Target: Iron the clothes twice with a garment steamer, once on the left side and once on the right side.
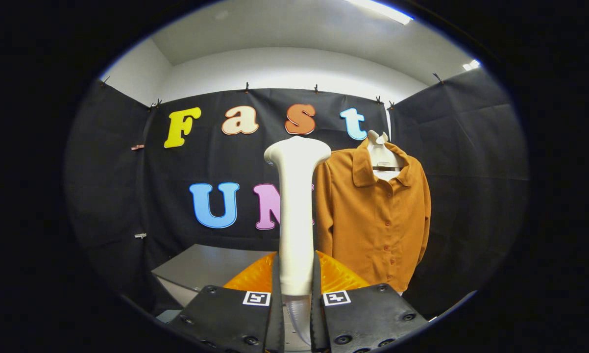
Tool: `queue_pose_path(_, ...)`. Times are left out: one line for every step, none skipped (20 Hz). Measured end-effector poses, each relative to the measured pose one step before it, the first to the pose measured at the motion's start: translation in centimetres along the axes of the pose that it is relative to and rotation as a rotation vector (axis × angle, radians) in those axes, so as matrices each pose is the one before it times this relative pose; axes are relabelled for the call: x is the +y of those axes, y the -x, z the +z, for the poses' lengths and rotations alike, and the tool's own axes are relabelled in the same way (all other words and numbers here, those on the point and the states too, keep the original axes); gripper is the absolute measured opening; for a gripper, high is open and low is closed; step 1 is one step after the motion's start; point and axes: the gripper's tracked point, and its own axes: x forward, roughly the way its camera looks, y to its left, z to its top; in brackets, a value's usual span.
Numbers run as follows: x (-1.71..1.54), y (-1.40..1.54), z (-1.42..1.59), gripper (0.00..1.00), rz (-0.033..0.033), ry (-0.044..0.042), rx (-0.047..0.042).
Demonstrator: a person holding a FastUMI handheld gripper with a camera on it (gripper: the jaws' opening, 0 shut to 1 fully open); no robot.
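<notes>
Gripper (295, 294) jaws tight on upright white steamer (295, 215), orange shirt (375, 215) hanging just beyond

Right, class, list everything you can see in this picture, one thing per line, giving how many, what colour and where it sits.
garment steamer: one, white, upright between the fingers, its head level with the shirt's collar.
shirt: one, mustard brown, buttoned, hanging beyond the fingers just beside the steamer, against the black cloth wall.
hanger form: one, white, showing inside the shirt's collar.
table: one, grey, low, beyond the fingers on the side away from the shirt.
ridged piece: one, orange, just behind the fingers at the steamer's foot; what it is cannot be told.
ceiling light: one strip, white, overhead.
gripper: one, fingers shut on the steamer's handle from both sides.
</notes>
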Motion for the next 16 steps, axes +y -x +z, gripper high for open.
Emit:
queue_pose_path(0.525, 0.189, -0.100, 0.24, 0.00240, 0.00768, -0.00160)
queue_pose_path(0.385, 0.215, 0.011, 0.24, -0.00072, 0.00561, -0.00283)
queue_pose_path(0.308, 0.243, -0.035, 0.24, 0.00055, -0.00156, -0.00147)
queue_pose_path(0.245, 0.158, -0.014, 0.24, 0.00000, -0.00540, 0.00054)
queue_pose_path(0.213, 0.161, -0.010, 0.24, -0.00085, -0.00338, -0.00207)
queue_pose_path(0.183, 0.069, 0.003, 0.24, -0.00135, 0.00091, -0.00134)
queue_pose_path(0.038, 0.075, 0.087, 0.24, -0.00239, -0.00164, -0.00089)
queue_pose_path(0.050, 0.113, 0.021, 0.24, -0.00273, -0.00277, -0.00205)
queue_pose_path(-0.075, 0.083, 0.061, 0.24, -0.00329, 0.00183, -0.00350)
queue_pose_path(-0.032, 0.071, 0.048, 0.24, -0.00340, 0.00385, -0.00177)
queue_pose_path(-0.112, 0.061, 0.038, 0.24, -0.00192, -0.00079, -0.00153)
queue_pose_path(-0.006, -0.133, 0.058, 0.24, -0.00084, -0.00440, 0.00022)
queue_pose_path(-0.101, 0.037, 0.007, 0.24, -0.00121, 0.00021, -0.00140)
queue_pose_path(-0.152, -0.185, 0.102, 0.24, -0.00244, 0.00238, -0.00208)
queue_pose_path(-0.202, -0.083, 0.062, 0.24, -0.00382, 0.00029, -0.00133)
queue_pose_path(-0.132, -0.012, 0.129, 0.24, -0.00190, 0.00062, -0.00156)
